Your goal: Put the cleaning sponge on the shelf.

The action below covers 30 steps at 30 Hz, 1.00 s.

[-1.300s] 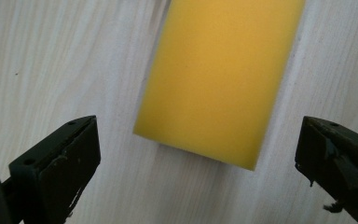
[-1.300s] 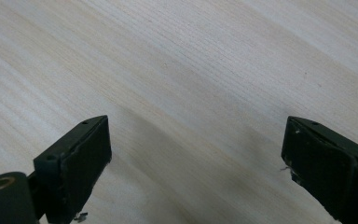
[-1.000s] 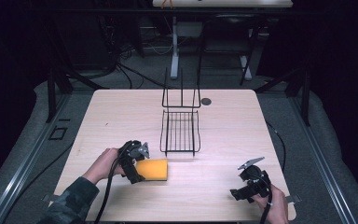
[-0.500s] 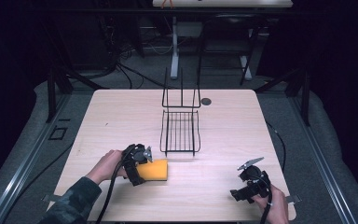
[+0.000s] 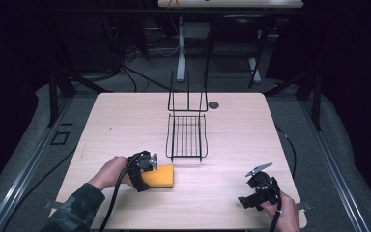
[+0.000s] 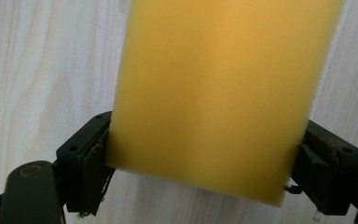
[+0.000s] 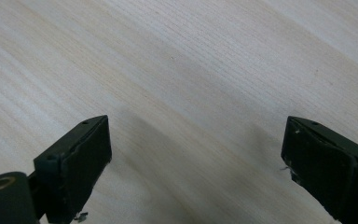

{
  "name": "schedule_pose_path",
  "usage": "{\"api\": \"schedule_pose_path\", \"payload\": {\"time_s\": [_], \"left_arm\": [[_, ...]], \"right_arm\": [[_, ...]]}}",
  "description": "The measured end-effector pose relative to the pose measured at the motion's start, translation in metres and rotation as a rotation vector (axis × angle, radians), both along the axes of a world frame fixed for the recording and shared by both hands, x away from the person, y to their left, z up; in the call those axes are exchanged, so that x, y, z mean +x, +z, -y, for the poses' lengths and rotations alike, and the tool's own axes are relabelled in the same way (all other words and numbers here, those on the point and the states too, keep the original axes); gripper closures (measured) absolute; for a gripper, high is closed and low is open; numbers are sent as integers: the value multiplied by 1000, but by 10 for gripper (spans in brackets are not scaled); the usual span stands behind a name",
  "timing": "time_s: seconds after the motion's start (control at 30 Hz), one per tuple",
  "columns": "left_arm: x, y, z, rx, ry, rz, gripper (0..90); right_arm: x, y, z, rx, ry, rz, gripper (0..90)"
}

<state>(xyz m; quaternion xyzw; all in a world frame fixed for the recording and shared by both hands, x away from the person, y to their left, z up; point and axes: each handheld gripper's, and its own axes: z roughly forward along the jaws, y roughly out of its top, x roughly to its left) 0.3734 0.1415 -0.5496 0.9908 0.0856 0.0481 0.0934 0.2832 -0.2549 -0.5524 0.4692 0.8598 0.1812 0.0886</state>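
Note:
A yellow sponge (image 5: pixel 160 176) lies flat on the wooden table (image 5: pixel 125 121) near the front left. My left gripper (image 5: pixel 149 175) reaches it from the left and is open, with one jaw on each side of the sponge's near end. In the left gripper view the sponge (image 6: pixel 214 93) spans the whole gap of the left gripper (image 6: pixel 208 127), and the pads sit at its edges without squeezing it. My right gripper (image 5: pixel 245 202) rests open at the front right. In the right gripper view the right gripper (image 7: pixel 196 126) has bare wood between its jaws.
A black wire rack (image 5: pixel 187 135) stands at the table's middle, its upright back toward the far side. A small dark round disc (image 5: pixel 214 105) lies just behind it. Dark floor, cables and stands surround the table.
My left gripper has slid right, so its jaws now straddle the sponge. The sponge, the rack and the right gripper have stayed put.

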Motion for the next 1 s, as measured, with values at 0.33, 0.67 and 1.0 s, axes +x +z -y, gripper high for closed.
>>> {"api": "schedule_pose_path", "payload": {"time_s": [0.33,0.67,1.0], "left_arm": [[-2,1,0,11,-22,18,206],[-6,7,-3,-21,-27,22,212],[-13,11,-5,-43,-25,30,212]], "right_arm": [[0,0,0,-1,-1,-1,78],[0,0,0,-3,2,-1,79],[0,0,1,-8,4,-2,79]]}}
